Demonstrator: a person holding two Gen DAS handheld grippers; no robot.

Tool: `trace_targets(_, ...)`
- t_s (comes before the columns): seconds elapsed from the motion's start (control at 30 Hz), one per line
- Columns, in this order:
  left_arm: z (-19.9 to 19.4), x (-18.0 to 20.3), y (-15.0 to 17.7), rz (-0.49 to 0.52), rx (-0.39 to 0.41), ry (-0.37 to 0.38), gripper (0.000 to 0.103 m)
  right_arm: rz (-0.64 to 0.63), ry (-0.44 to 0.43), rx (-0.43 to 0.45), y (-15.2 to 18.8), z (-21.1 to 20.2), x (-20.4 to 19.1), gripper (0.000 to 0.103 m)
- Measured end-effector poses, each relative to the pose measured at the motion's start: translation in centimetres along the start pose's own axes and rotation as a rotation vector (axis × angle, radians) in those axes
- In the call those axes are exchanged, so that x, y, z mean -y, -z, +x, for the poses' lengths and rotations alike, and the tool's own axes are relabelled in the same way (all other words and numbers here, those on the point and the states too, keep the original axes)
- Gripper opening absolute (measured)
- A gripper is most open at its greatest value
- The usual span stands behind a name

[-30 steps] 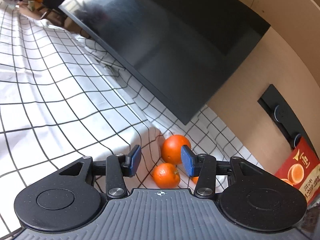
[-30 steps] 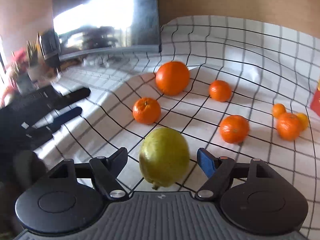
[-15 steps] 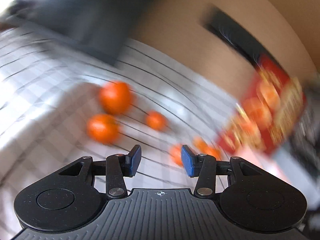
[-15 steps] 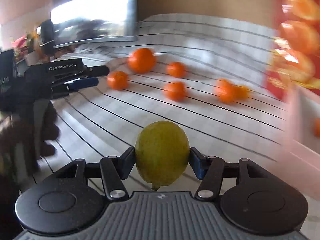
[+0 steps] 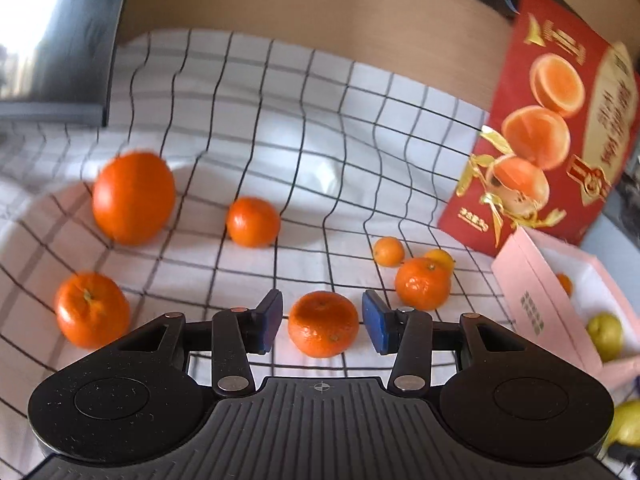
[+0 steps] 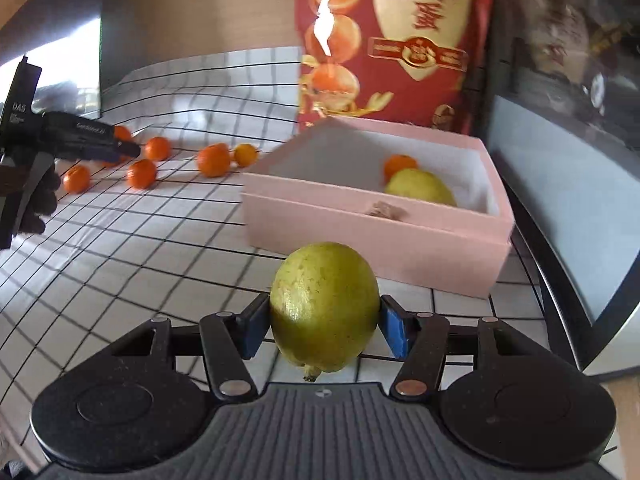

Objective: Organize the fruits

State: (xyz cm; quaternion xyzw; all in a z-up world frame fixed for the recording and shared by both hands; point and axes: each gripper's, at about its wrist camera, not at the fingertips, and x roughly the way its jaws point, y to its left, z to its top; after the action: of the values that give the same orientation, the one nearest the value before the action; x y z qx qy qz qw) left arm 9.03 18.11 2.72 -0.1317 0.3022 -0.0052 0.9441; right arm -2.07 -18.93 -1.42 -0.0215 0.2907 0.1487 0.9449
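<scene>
The right gripper (image 6: 325, 330) has its blue-padded fingers (image 6: 394, 330) pressed against both flanks of a yellow-green, pear-like fruit (image 6: 325, 306), which is held clear of the surface with its stubby stem end pointing down. Just beyond that fruit stands an open, shallow pink cardboard box (image 6: 372, 224) with a white lining. Inside the box, towards its far right corner, lie a second yellow-green fruit (image 6: 420, 188) and, touching it from behind, a small orange mandarin (image 6: 398, 163). Directly behind the box a red printed carton showing halved oranges (image 6: 384, 40) stands upright.

The left gripper (image 5: 322, 320) has its fingers (image 5: 269, 320) apart and gripping nothing. A dimpled orange mandarin (image 5: 323, 323) shows between them, lying on the white cloth with a black grid pattern (image 5: 248, 120) that covers the surface; a gap is visible on each side of it. Left of the pink box, the rest of the loose fruit is scattered over the cloth: a mandarin (image 5: 423, 283) nearest the box with two smaller yellowish-orange fruits (image 5: 389, 251) just behind it, a mid-sized mandarin (image 5: 253, 222) further left, then a big round orange (image 5: 134, 198) and another mandarin (image 5: 92, 310) furthest from the box. From the right wrist view, the left gripper is seen reaching over these fruits, held in a dark-gloved hand (image 6: 34, 200).
</scene>
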Motion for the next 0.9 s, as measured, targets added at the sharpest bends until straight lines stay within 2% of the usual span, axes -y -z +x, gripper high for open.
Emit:
trace_targets(0.1, 0.9, 0.2, 0.6, 0.000, 0.009, -0.004, 0.050, 0.040, -0.011, 0.017, 0.1, 0.3, 0.7, 0.058)
trace_targets(0.2, 1.5, 0.9, 1.2, 0.073, 0.014, -0.069, 0.051, 0.045, -0.010, 0.020, 0.0, 0.6, 0.6, 0.058)
trace_targets(0.27, 1.9, 0.7, 1.5, 0.080, 0.002, -0.090, 0.050, 0.046, -0.010, 0.021, 0.0, 0.7, 0.6, 0.059)
trace_targets(0.33, 2.4, 0.2, 1.7, 0.066, -0.018, -0.090, 0.050, 0.046, -0.007, 0.021, 0.0, 0.6, 0.5, 0.059)
trace_targets(0.53, 1.1, 0.6, 2.1, 0.068, 0.034, -0.070, 0.048, 0.038, 0.003, 0.026, 0.1, 0.5, 0.2, 0.059)
trace_targets(0.6, -0.3, 1.5, 2.3, 0.069, 0.068, -0.017, 0.047, 0.049, -0.004, 0.026, 0.1, 0.5, 0.4, 0.059)
trace_targets(0.67, -2.1, 3.0, 3.0, 0.056, 0.069, 0.087, 0.047, 0.062, -0.011, 0.027, 0.1, 0.5, 0.6, 0.059)
trace_targets(0.8, -4.9, 7.3, 6.6, 0.093, -0.020, 0.283, 0.048, 0.060, -0.009, 0.025, 0.1, 0.5, 0.6, 0.059)
trace_targets(0.9, -6.6, 10.7, 9.9, 0.172, -0.052, 0.343, 0.048, 0.058, -0.007, 0.025, 0.2, 0.5, 0.5, 0.059)
